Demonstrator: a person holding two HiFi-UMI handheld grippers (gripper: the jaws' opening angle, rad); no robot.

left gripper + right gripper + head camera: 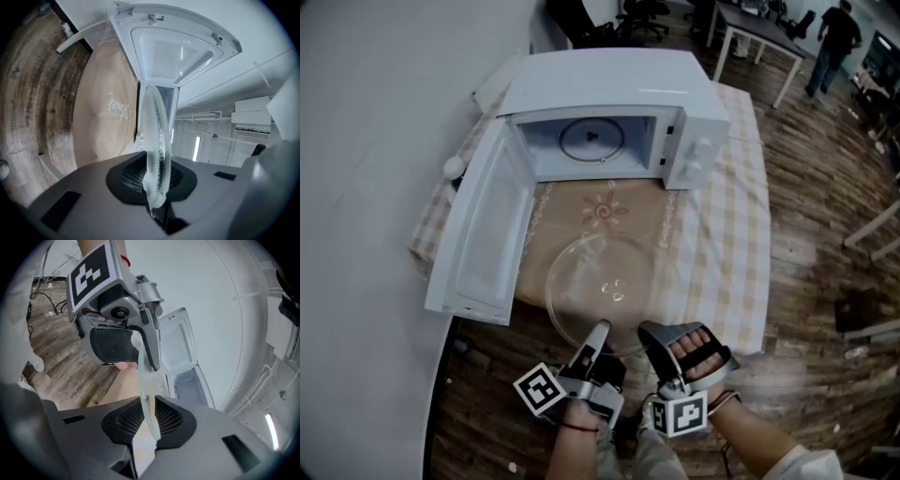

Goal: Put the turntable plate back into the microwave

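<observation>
Closest to us, our two hands are reaching forward side by side at the near edge of the tabletop (741, 309), each one carrying a hand-held gripper. Our left hand (581, 422) is pointing the left hand-held gripper (600, 330) forward and slightly right. Our right hand (698, 352) is curling its fingers through the handle of the right hand-held gripper (649, 330), which is angling in toward the left one.

Both are biting on the near rim of the glass turntable plate (605, 281), just beside each other. In the left gripper view the jaws are pressing together on the plate's rim, seen edge-on. In the right gripper view the jaws are likewise clamping the rim, with the left hand-held gripper gripping it just ahead.

We are holding the plate roughly level over the beige middle of the checked cloth (727, 225), in front of the microwave (609, 80) and well outside it. We cannot tell whether the plate is touching the cloth.

The microwave is standing with its door (483, 230) swinging wide open to the left. Its cavity is holding only a roller ring (561, 141), lying flat on the floor of the compartment.
</observation>
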